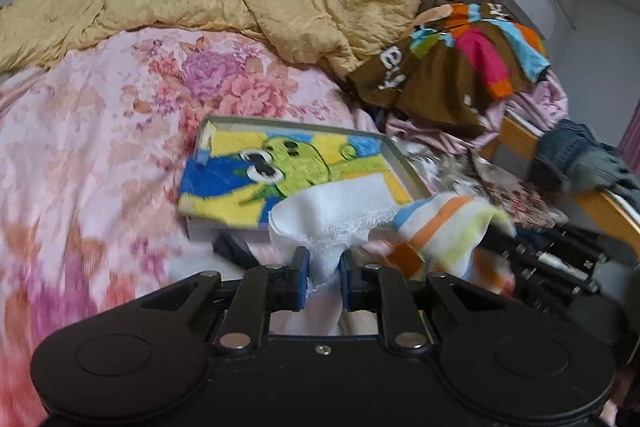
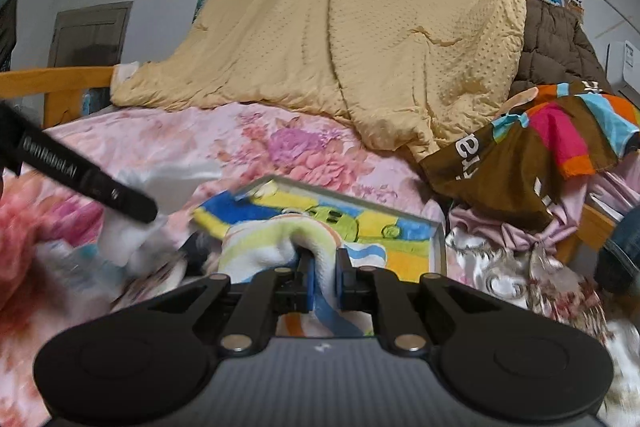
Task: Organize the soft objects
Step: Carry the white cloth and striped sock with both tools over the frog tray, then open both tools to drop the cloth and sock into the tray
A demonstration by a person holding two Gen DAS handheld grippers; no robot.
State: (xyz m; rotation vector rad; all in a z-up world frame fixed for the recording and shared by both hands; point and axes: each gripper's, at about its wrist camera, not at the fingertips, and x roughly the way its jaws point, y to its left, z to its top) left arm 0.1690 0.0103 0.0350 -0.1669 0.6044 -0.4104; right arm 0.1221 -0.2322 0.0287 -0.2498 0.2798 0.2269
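L wrist: left gripper (image 1: 324, 273) fingers pinch white cloth (image 1: 332, 211) | right gripper (image 2: 322, 277) clamps striped towel (image 2: 276, 239)

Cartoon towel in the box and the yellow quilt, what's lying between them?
Only the pink floral bedspread lies between the cartoon towel and the yellow quilt, seen in the right wrist view.

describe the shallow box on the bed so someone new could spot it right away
Start at the big yellow quilt heaped at the back of the bed, then come forward over the pink floral bedspread. The shallow grey box lies there, just ahead of both tongs. Unlike the loose clothes piled to its right, it is rigid and rectangular, and holds a blue-and-yellow towel with a green cartoon face.
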